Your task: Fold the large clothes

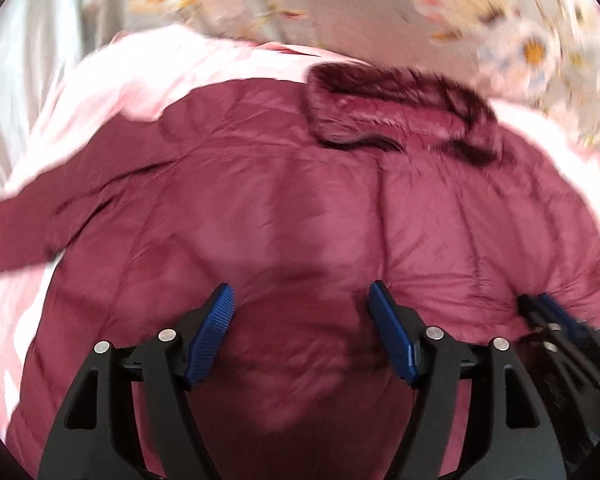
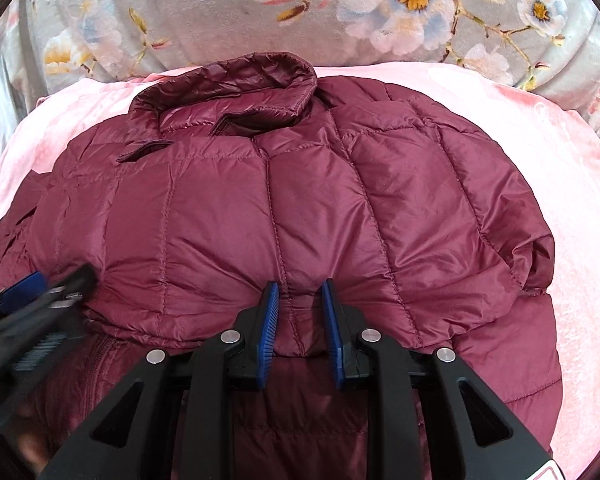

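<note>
A grey flowered blanket (image 2: 188,4) lies behind a pink blanket (image 2: 580,208) on the bed — no readable writing shows. On the pink one lies a maroon quilted jacket (image 2: 300,200), shiny, collar (image 2: 236,80) away from the cameras. The left gripper (image 1: 302,304) hovers wide open, empty. The right gripper (image 2: 299,300) pinches a puffed fold of the jacket's near edge.

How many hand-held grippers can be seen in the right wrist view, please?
2. The right hand-held gripper sits at bottom centre, pinching a fold of the maroon puffer jacket. The left hand-held gripper enters blurred at the left edge, over the jacket.
</note>
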`<state>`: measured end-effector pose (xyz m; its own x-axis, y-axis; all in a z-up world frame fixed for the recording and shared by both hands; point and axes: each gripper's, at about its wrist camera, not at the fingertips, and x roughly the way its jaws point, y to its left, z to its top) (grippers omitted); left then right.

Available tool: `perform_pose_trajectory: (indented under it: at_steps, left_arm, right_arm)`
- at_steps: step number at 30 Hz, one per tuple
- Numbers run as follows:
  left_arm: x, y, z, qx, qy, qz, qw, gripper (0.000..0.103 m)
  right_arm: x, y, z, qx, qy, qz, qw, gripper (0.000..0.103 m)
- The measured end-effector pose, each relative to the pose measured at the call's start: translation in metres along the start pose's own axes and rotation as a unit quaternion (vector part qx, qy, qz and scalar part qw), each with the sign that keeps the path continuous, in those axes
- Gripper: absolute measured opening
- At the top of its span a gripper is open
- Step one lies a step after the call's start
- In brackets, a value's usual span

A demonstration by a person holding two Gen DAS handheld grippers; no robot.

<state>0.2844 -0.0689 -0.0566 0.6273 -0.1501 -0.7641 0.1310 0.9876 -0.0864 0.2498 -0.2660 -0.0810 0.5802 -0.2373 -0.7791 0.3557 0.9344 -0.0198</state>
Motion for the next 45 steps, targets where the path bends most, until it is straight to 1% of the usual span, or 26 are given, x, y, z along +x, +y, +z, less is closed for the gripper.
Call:
perform_pose_trajectory:
  at_steps: [1,2,3,4,6,8,11,14,16,18,19,21,22,23,24,25,27,28,29,30,32,35,37,38,41,45]
  left_arm:
    - [-0.011,0.014,0.0,-0.02,0.0,-0.017,0.9997,0.074]
    - [-0.028,0.037,0.001,-0.047,-0.006,-0.036,0.9982,0.084]
    - [-0.037,0.053,0.001,-0.064,-0.014,-0.038,0.9971,0.092]
    - [-0.048,0.074,0.002,-0.084,-0.026,-0.034,0.9956,0.092]
    - [-0.067,0.125,0.002,-0.128,-0.047,-0.007,0.9907,0.093]
    - [-0.074,0.175,0.002,-0.166,-0.046,0.022,0.9848,0.093]
    - [-0.077,0.259,-0.004,-0.231,-0.04,0.081,0.9687,0.093]
    - [-0.078,0.344,-0.013,-0.31,-0.034,0.126,0.9418,0.093]
    - [-0.076,0.398,-0.02,-0.371,-0.031,0.144,0.9168,0.093]
    - [-0.072,0.439,-0.032,-0.435,-0.035,0.141,0.8886,0.093]
    - [-0.069,0.453,-0.036,-0.458,-0.037,0.129,0.8786,0.092]
    - [-0.062,0.468,-0.038,-0.484,-0.041,0.113,0.867,0.091]
    - [-0.062,0.471,-0.036,-0.487,-0.048,0.114,0.8643,0.091]
    - [-0.062,0.469,-0.03,-0.484,-0.06,0.116,0.8655,0.085]
    - [-0.06,0.468,-0.027,-0.477,-0.068,0.108,0.8694,0.071]
    - [-0.057,0.469,-0.022,-0.47,-0.068,0.099,0.8744,0.061]
    - [-0.05,0.464,-0.009,-0.457,-0.056,0.076,0.8844,0.031]
    - [-0.048,0.46,-0.002,-0.448,-0.052,0.076,0.8894,0.021]
    - [-0.045,0.453,0.007,-0.433,-0.05,0.078,0.8965,0.003]
    - [-0.048,0.442,0.018,-0.411,-0.052,0.088,0.906,0.003]
    - [-0.059,0.424,0.032,-0.379,-0.075,0.095,0.9175,0.002]
    - [-0.09,0.37,0.069,-0.312,-0.126,0.081,0.9383,0.001]
    - [-0.104,0.332,0.089,-0.271,-0.149,0.062,0.949,0.001]
    - [-0.114,0.3,0.102,-0.238,-0.162,0.045,0.9565,0.001]
    - [-0.129,0.218,0.123,-0.16,-0.179,-0.013,0.9706,0.001]
    - [-0.125,0.114,0.128,-0.077,-0.16,-0.096,0.9794,0.001]
  right_arm:
    - [-0.008,0.0,-0.002,0.0,-0.004,-0.002,1.0,0.026]
    - [-0.016,0.001,-0.004,0.003,-0.01,0.001,1.0,0.029]
    - [-0.028,0.003,-0.009,0.008,-0.016,0.013,1.0,0.033]
    - [-0.036,0.007,-0.013,0.007,-0.018,0.022,1.0,0.034]
    - [-0.046,0.018,-0.021,-0.002,-0.015,0.029,0.999,0.034]
    - [-0.051,0.029,-0.026,-0.011,-0.012,0.034,0.999,0.034]
    - [-0.059,0.042,-0.037,-0.014,-0.012,0.051,0.999,0.034]
    - [-0.063,0.049,-0.044,-0.016,-0.01,0.057,0.998,0.037]
    - [-0.066,0.049,-0.05,-0.011,-0.006,0.059,0.998,0.039]
    - [-0.069,0.047,-0.054,-0.005,-0.003,0.059,0.998,0.041]
    - [-0.069,0.047,-0.056,-0.004,-0.002,0.058,0.998,0.042]
    - [-0.071,0.045,-0.06,-0.001,0.002,0.053,0.999,0.045]
    - [-0.07,0.044,-0.063,0.0,0.005,0.052,0.999,0.045]
    - [-0.07,0.043,-0.065,0.001,0.008,0.051,0.999,0.046]
    - [-0.069,0.043,-0.068,0.002,0.011,0.048,0.999,0.046]
    - [-0.069,0.042,-0.07,0.002,0.013,0.048,0.999,0.046]
    - [-0.069,0.042,-0.074,0.001,0.014,0.047,0.999,0.047]
    - [-0.07,0.042,-0.075,0.001,0.013,0.046,0.999,0.047]
    - [-0.071,0.042,-0.076,0.0,0.012,0.046,0.999,0.047]
    - [-0.072,0.043,-0.076,-0.001,0.011,0.045,0.999,0.047]
    - [-0.073,0.042,-0.077,-0.001,0.008,0.046,0.999,0.047]
    - [-0.074,0.041,-0.078,0.003,0.006,0.049,0.999,0.047]
    - [-0.074,0.04,-0.079,0.006,0.005,0.051,0.999,0.047]
    - [-0.074,0.04,-0.079,0.008,0.004,0.052,0.999,0.047]
    - [-0.078,0.036,-0.079,0.013,0.001,0.057,0.998,0.047]
    - [-0.084,0.029,-0.079,0.019,-0.004,0.054,0.998,0.047]
